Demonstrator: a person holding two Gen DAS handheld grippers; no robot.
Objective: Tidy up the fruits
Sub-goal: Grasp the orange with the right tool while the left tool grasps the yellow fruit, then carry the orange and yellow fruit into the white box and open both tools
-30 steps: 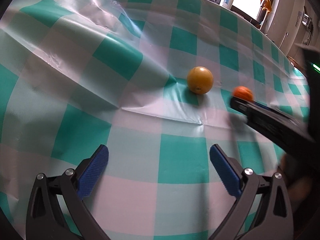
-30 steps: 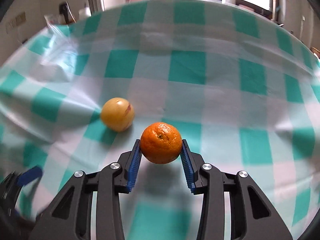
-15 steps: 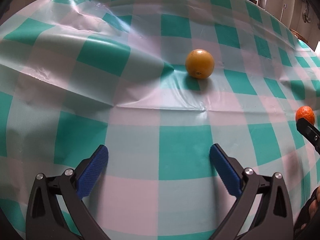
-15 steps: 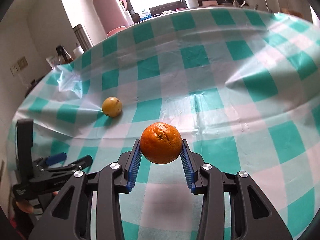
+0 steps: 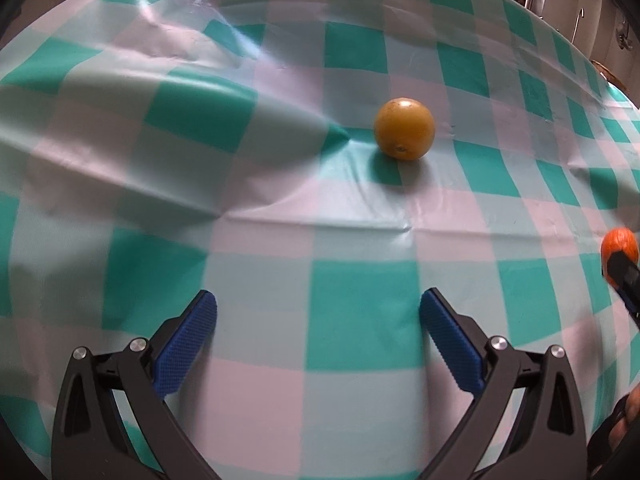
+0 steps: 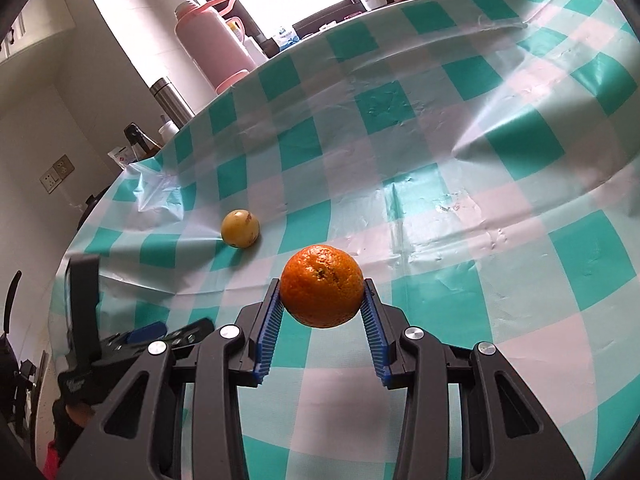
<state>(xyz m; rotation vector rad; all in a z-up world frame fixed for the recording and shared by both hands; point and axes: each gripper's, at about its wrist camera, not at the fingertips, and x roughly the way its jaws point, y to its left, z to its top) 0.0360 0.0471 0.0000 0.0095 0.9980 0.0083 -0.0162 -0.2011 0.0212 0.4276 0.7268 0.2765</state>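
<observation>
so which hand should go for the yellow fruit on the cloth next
Left. Its tongs are open and empty, with the yellow fruit straight ahead. The right tongs already grip the orange.

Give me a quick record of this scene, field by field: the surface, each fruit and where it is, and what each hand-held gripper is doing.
surface: checked tablecloth, teal and white, wrinkled
orange: clamped between the blue pads of the right hand-held gripper, off the cloth
yellow fruit: resting on the cloth, free
left hand-held gripper: jaws wide, nothing between them
background: pink flask past the table edge
</observation>
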